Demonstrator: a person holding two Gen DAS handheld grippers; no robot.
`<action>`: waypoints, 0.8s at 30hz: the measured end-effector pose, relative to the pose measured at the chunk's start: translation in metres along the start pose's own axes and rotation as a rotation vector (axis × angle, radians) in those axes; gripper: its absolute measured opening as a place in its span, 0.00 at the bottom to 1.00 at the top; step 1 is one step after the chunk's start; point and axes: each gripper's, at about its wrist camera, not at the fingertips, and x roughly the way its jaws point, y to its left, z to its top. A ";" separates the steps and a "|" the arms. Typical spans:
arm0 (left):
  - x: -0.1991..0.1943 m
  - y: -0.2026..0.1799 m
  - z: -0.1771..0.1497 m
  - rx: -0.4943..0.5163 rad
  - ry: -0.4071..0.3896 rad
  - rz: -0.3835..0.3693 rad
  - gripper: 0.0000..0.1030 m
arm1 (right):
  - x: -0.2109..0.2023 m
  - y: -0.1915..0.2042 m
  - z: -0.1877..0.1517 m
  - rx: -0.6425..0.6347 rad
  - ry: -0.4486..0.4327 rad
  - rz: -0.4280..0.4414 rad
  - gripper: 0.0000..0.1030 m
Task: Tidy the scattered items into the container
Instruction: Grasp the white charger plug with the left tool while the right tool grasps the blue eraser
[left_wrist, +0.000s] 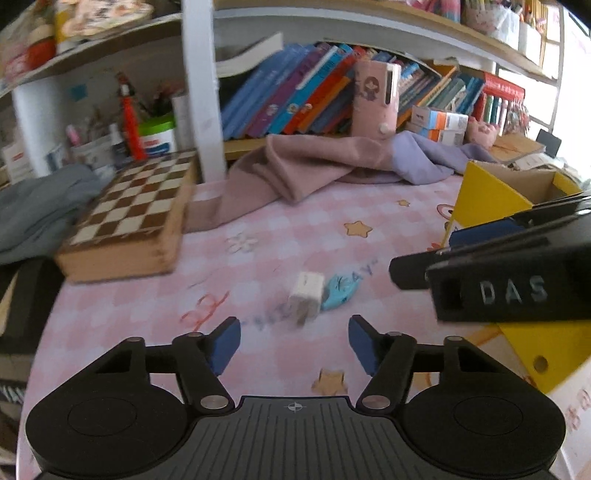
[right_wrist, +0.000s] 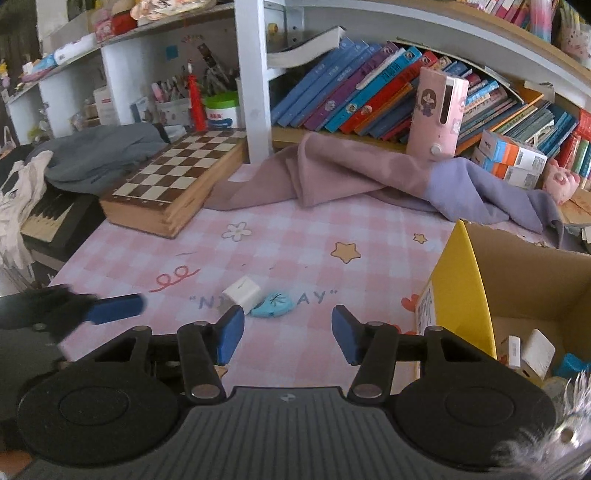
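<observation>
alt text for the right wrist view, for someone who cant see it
The right gripper hangs open and empty over a pink checked tablecloth, just short of a white charger cube touching a small blue toy. A yellow cardboard box stands open at right.

Left gripper (left_wrist: 294, 341): jaws apart — nothing between them.
Right gripper (right_wrist: 288, 334): jaws apart — empty.

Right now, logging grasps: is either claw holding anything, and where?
Nothing is held: left claw and right claw are both open and empty.
</observation>
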 end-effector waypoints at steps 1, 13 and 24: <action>0.007 -0.001 0.003 0.002 0.000 0.003 0.59 | 0.003 -0.001 0.002 0.000 0.002 -0.002 0.50; 0.071 0.006 0.014 -0.049 0.075 0.013 0.32 | 0.042 -0.019 0.019 0.010 0.056 -0.008 0.50; 0.031 0.051 -0.002 -0.196 0.039 0.059 0.23 | 0.098 -0.002 0.017 -0.032 0.175 0.048 0.45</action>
